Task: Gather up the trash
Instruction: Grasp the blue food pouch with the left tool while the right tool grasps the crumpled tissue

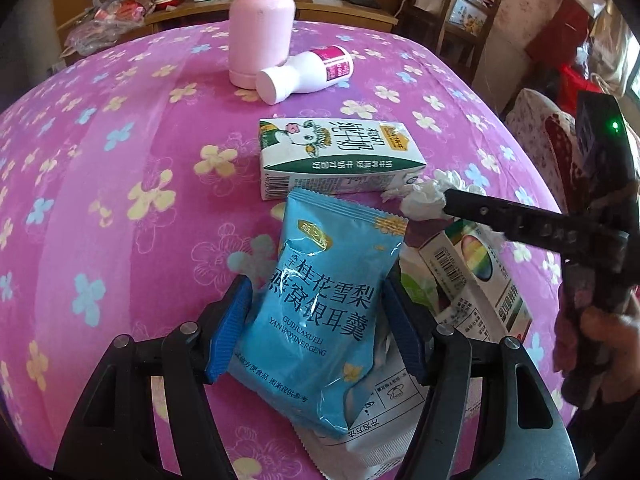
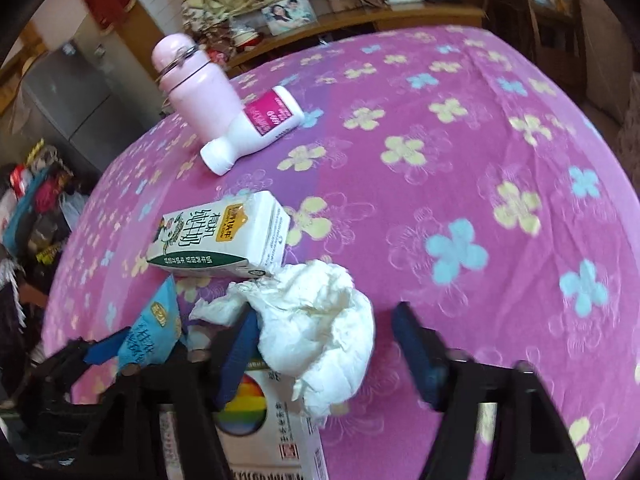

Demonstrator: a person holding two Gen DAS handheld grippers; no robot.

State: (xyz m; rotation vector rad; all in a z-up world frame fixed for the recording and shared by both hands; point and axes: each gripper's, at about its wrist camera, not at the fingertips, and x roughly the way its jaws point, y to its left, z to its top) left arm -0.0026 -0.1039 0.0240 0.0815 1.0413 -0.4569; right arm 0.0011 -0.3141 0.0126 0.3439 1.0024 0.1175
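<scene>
The left gripper (image 1: pixel 318 320) has its blue pads (image 1: pixel 230 322) pressed against both sides of a blue snack pouch (image 1: pixel 320 312) — clamped on it, the pouch bulging between them above a white packet (image 1: pixel 380 408) on the table. The right gripper (image 2: pixel 324 344) stands with its fingers (image 2: pixel 412 348) spread wide; a crumpled white tissue (image 2: pixel 320 320) sits between them, against the left finger and clear of the right one, so nothing is pinched. Beneath the tissue lies a white box with a rainbow print (image 2: pixel 256 420), just beside the pouch. Beyond the tissue, touching its far edge, a milk carton (image 2: pixel 224 236) lies on its side. Farther back a white bottle with a magenta label (image 2: pixel 256 128) lies tipped over against an upright pink flask (image 2: pixel 196 88). Everything rests on a pink flowered tablecloth (image 2: pixel 480 160) — wooden furniture and clutter ring the room behind.
</scene>
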